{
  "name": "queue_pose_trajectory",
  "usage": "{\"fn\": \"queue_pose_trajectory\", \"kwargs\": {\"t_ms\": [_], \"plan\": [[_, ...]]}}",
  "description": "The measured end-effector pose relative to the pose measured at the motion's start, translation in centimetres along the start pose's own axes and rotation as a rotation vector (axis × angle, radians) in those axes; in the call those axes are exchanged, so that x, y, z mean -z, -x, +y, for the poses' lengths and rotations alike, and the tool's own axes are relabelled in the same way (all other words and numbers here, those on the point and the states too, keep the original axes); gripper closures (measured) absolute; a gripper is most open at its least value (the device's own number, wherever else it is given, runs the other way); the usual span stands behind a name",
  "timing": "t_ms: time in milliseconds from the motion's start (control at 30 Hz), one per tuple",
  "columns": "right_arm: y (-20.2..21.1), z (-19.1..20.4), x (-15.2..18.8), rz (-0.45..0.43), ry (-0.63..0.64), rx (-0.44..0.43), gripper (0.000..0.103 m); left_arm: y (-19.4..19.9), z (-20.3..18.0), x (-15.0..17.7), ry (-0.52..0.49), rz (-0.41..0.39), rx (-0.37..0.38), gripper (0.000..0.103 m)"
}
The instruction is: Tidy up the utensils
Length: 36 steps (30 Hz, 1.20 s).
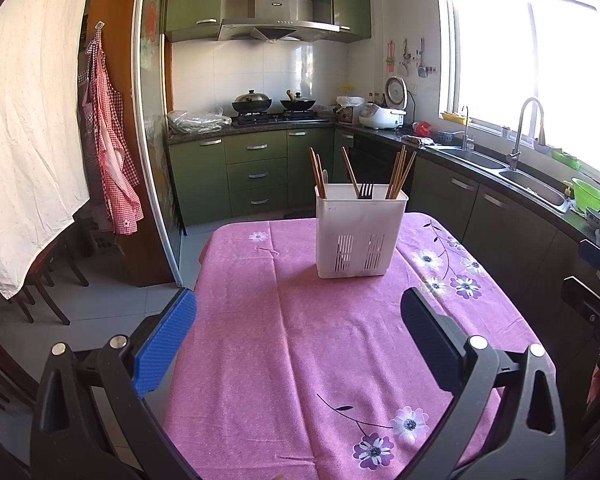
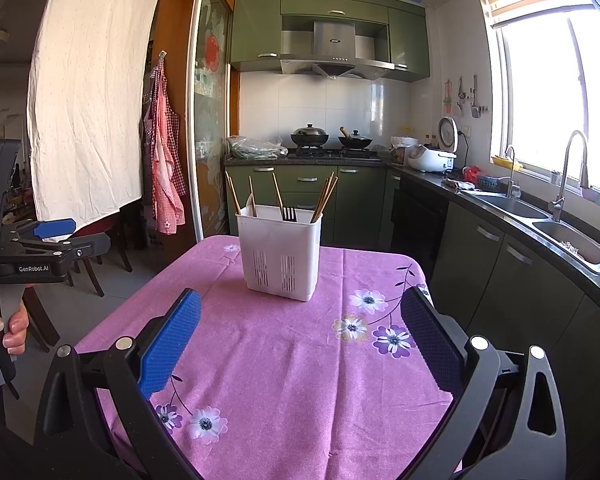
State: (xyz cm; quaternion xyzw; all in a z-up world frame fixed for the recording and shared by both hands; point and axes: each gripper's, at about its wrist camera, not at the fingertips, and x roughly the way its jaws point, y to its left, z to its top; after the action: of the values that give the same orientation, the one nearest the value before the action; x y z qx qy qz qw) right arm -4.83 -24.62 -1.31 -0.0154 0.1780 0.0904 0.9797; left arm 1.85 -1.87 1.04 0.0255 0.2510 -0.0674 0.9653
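A white slotted utensil holder (image 1: 360,234) (image 2: 280,252) stands upright on the pink flowered tablecloth (image 1: 300,340) (image 2: 280,360). Several wooden chopsticks (image 1: 400,172) (image 2: 324,196) and a black fork (image 1: 366,191) (image 2: 289,214) stick out of it. My left gripper (image 1: 300,300) is open over the near part of the table, well short of the holder, with nothing between its blue pads. My right gripper (image 2: 302,304) is open too, just short of the holder and empty. The left gripper's body (image 2: 24,248) shows at the left edge of the right wrist view, held by a hand (image 2: 8,328).
A dark counter with a double sink (image 1: 496,168) (image 2: 540,220) and tap runs along the right. Green cabinets and a stove with two woks (image 1: 272,104) (image 2: 328,138) lie behind. A white sheet (image 1: 28,112) and red checked aprons (image 1: 112,152) hang at the left, above wooden chairs (image 1: 44,292).
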Motion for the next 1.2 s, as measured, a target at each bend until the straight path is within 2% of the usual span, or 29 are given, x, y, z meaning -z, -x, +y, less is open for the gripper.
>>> {"fn": "queue_pose_trajectory", "kwargs": {"t_ms": [933, 1200], "plan": [[-0.64, 0.32, 0.18, 0.008, 0.005, -0.006, 0.005, 0.07, 0.17, 0.05, 0.004, 0.021, 0.002, 0.006], [-0.7, 0.38, 0.18, 0.01, 0.005, -0.007, 0.005, 0.13, 0.29, 0.06, 0.012, 0.034, 0.028, 0.006]]}}
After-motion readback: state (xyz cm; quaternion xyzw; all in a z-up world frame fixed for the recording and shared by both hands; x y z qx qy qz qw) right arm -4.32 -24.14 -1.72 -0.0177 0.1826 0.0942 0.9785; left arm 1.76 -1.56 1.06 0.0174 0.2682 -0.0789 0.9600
